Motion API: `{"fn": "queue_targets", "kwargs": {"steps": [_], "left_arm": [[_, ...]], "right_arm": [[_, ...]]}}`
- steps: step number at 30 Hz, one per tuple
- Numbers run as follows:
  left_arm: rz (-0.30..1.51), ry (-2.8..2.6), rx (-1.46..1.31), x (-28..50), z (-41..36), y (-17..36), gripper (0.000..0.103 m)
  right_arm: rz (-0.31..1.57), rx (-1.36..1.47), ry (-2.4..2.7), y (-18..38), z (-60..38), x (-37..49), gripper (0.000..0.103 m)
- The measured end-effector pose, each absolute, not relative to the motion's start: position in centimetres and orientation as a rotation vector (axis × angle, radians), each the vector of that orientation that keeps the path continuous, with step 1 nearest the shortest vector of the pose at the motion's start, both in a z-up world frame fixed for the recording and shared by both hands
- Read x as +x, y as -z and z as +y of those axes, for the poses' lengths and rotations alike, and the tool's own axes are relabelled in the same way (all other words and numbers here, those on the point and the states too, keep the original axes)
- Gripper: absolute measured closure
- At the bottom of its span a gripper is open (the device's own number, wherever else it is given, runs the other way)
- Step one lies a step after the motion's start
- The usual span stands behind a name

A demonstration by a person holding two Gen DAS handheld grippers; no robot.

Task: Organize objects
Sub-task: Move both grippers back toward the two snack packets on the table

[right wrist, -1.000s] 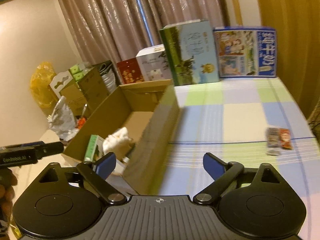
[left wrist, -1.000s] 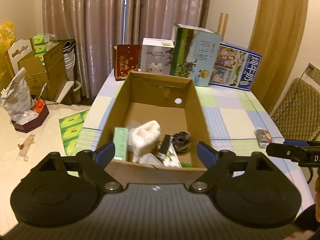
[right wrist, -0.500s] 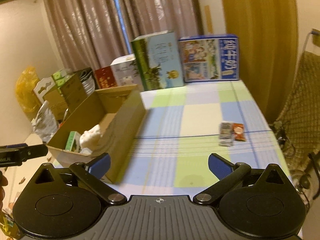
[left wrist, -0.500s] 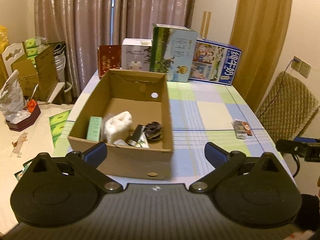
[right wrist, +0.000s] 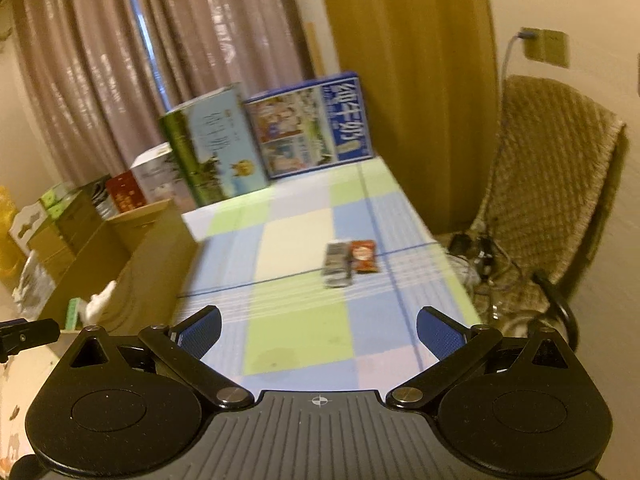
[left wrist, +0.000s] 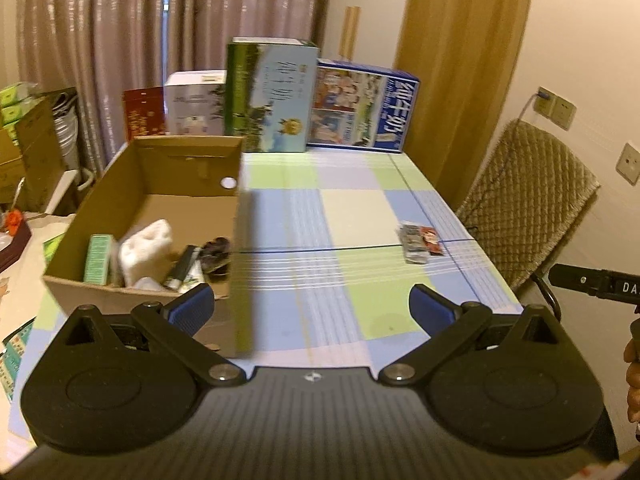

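We hold both grippers above the near edge of the table [left wrist: 352, 208], whose cloth is a smooth check of pale green, blue and cream squares crossed by thin dark lines. The left gripper [left wrist: 311, 310] has its blue ribbed pads spread wide with nothing between them, and the right gripper [right wrist: 319, 330] is spread just as wide and equally bare.

The two snack packets [right wrist: 350, 262] lie flat and touching, side by side, close to the table's right edge about halfway along it: one is silvery grey with dark print, the other a glossy red-orange; the blur hides any finer print. In the left wrist view the same pair [left wrist: 418, 240] sits well apart from the cardboard box [left wrist: 160, 160].

That open-topped, plain brown corrugated box stands along the table's left edge, with a round hole in its far wall. Inside we see a green carton [left wrist: 97, 258], a crumpled white soft lump [left wrist: 146, 246], a dark slim stick-like item [left wrist: 184, 266] and a dark rounded thing [left wrist: 216, 254].

Printed cartons [left wrist: 272, 96] stand upright along the far edge.
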State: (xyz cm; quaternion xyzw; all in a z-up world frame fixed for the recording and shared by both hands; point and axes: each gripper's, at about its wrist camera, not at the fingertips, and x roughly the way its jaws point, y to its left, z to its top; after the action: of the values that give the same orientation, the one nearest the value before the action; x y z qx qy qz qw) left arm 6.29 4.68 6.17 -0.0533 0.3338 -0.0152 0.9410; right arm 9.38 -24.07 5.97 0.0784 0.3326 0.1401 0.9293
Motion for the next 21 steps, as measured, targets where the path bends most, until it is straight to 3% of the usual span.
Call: {"fn": "queue_targets", "kwargs": {"steps": [21], "left_arm": [[0.734, 0.128, -0.074, 12.8, -2.0, -4.1, 0.001]], "right_arm": [[0.730, 0.186, -0.205, -3.6, -29.1, 12.1, 0.002]]}}
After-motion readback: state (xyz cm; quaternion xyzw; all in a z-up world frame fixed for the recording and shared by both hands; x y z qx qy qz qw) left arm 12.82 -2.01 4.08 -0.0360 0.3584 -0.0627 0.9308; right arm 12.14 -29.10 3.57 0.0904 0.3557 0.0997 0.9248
